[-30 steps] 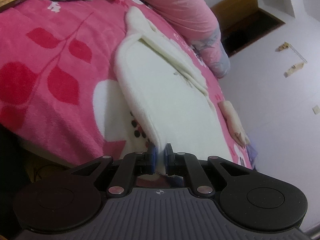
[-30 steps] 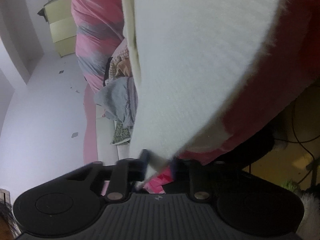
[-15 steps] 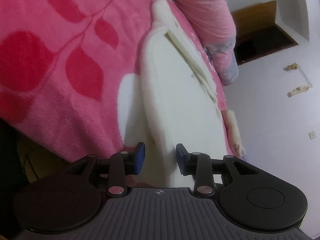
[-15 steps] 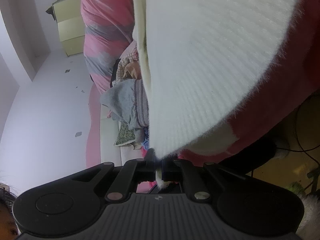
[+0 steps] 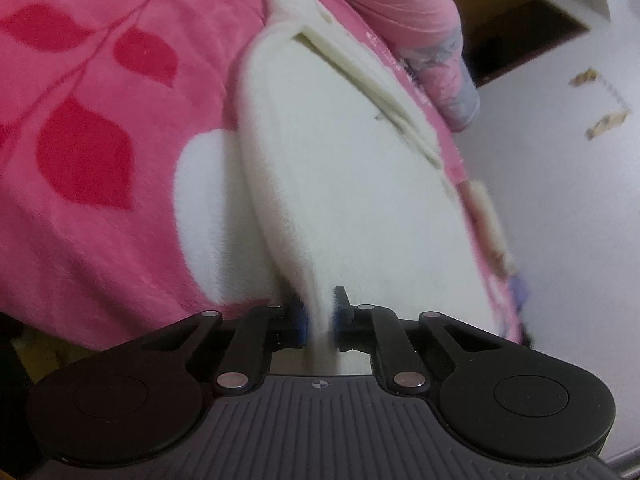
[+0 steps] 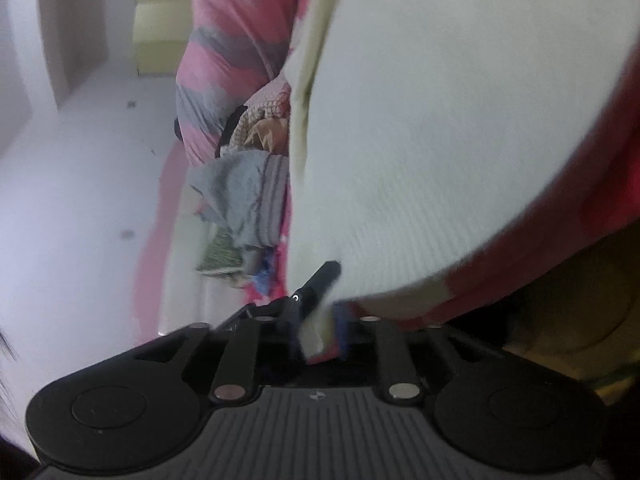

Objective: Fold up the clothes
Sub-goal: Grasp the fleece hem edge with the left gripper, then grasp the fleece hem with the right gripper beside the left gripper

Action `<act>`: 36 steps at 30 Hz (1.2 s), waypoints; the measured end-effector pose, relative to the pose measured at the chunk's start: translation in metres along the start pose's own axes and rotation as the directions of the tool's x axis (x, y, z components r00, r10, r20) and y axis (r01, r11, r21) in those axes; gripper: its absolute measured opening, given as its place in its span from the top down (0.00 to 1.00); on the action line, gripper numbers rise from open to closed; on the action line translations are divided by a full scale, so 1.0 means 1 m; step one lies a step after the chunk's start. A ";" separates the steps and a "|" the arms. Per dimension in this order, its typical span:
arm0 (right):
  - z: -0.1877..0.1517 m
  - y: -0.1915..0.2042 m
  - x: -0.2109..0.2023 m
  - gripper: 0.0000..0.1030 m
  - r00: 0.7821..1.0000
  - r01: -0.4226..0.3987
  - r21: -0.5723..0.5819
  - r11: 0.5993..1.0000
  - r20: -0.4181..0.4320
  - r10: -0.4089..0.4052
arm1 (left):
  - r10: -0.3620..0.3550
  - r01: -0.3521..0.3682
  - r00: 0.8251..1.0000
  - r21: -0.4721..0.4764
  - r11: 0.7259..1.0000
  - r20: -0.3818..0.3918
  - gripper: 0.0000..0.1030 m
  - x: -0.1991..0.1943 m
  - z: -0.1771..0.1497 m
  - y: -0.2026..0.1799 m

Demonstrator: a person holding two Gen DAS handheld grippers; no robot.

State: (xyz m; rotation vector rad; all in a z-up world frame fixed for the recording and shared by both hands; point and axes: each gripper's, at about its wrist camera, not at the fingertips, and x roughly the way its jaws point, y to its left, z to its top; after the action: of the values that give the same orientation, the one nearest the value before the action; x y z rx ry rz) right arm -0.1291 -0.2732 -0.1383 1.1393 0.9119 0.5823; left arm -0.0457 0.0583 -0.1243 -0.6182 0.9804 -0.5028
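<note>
Left tool [image 5: 320, 312] pinched tight on near edge of the white garment [image 5: 352, 184], which lies on the pink bed [image 5: 100, 160]. Right tool [image 6: 320, 320] jaws opening, garment hem between them.

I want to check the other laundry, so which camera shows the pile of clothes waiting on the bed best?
The right wrist view shows it best: the pile of clothes, grey, checked and patterned pieces, lies beyond the white garment. The left wrist view shows none of the pile, only the white garment on the pink blanket.

Left gripper [image 5: 319, 316] fingers pinched nearly together; right gripper [image 6: 320, 320] fingers opening.
</note>
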 end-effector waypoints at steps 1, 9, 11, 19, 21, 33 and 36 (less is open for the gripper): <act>0.002 0.009 -0.012 0.67 0.999 0.040 -0.065 0.997 0.015 -0.039 | 0.025 -0.025 1.000 0.033 0.999 -0.001 0.91 0.000 -0.001 -0.004; 0.050 0.044 -0.159 0.50 0.827 0.420 -0.211 0.882 0.489 -0.277 | 0.202 -0.202 0.979 0.292 0.935 0.031 0.91 0.003 -0.009 -0.042; 0.068 0.036 -0.179 0.50 0.781 0.472 -0.158 0.867 0.530 -0.329 | 0.230 -0.230 0.972 0.328 0.916 0.040 0.91 0.004 -0.011 -0.048; 0.114 -0.031 -0.179 0.51 0.845 0.359 0.021 0.933 0.417 -0.334 | 0.291 -0.295 0.955 0.357 0.886 0.067 0.91 0.006 -0.016 -0.060; 0.113 -0.039 -0.177 0.51 0.858 0.326 0.029 0.945 0.411 -0.309 | 0.300 -0.306 0.951 0.353 0.884 0.072 0.91 0.008 -0.017 -0.063; 0.115 -0.042 -0.178 0.52 0.898 0.257 0.004 0.966 0.368 -0.240 | 0.346 -0.355 0.933 0.386 0.851 0.094 0.91 0.012 -0.020 -0.071; 0.111 -0.041 -0.177 0.56 0.905 0.249 -0.003 0.969 0.356 -0.232 | 0.352 -0.363 0.930 0.399 0.842 0.105 0.91 0.012 -0.023 -0.073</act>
State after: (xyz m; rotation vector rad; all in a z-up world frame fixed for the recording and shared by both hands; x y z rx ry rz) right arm -0.1304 -0.4836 -0.1063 1.0263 0.7065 0.1850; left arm -0.0683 -0.0077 -0.0908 -0.0525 0.9006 -0.3487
